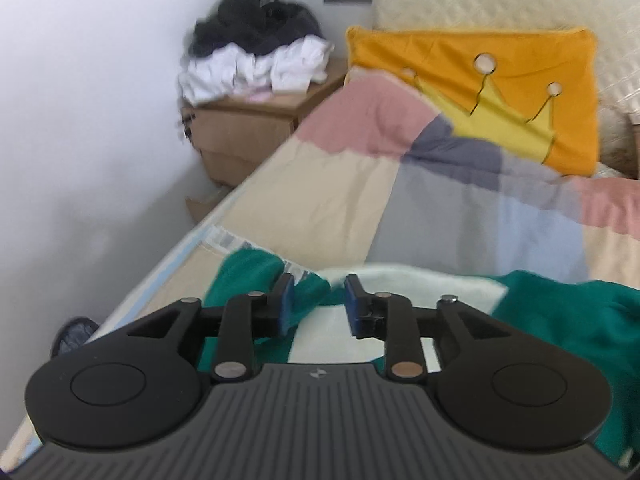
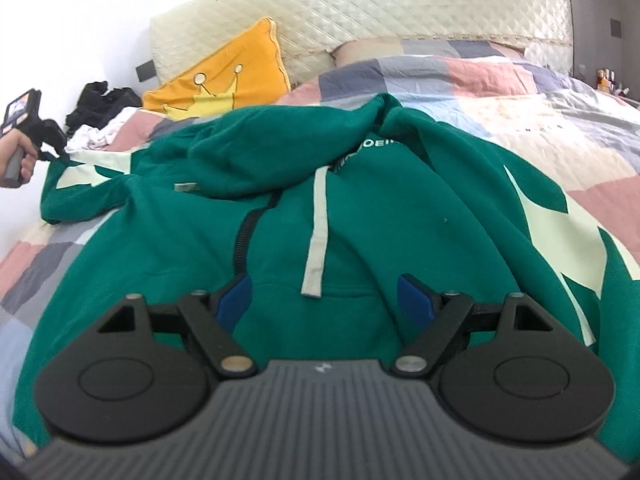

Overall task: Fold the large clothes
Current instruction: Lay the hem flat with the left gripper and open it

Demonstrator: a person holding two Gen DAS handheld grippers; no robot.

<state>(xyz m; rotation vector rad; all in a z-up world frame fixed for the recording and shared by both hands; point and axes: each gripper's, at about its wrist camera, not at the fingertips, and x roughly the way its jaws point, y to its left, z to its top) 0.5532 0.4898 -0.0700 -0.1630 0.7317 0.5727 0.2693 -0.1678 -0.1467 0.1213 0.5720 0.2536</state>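
The green hoodie (image 2: 360, 208) lies spread but rumpled on the patchwork bedspread (image 2: 540, 92), hood crumpled toward the pillow (image 2: 224, 80). The right gripper (image 2: 324, 300) hovers over the front pocket, jaws wide and empty. The left gripper (image 1: 318, 304) sits at the far sleeve (image 1: 256, 276), jaws parted, gripping nothing. Judgement: folding has not begun; the next move calls for closing on the sleeve.
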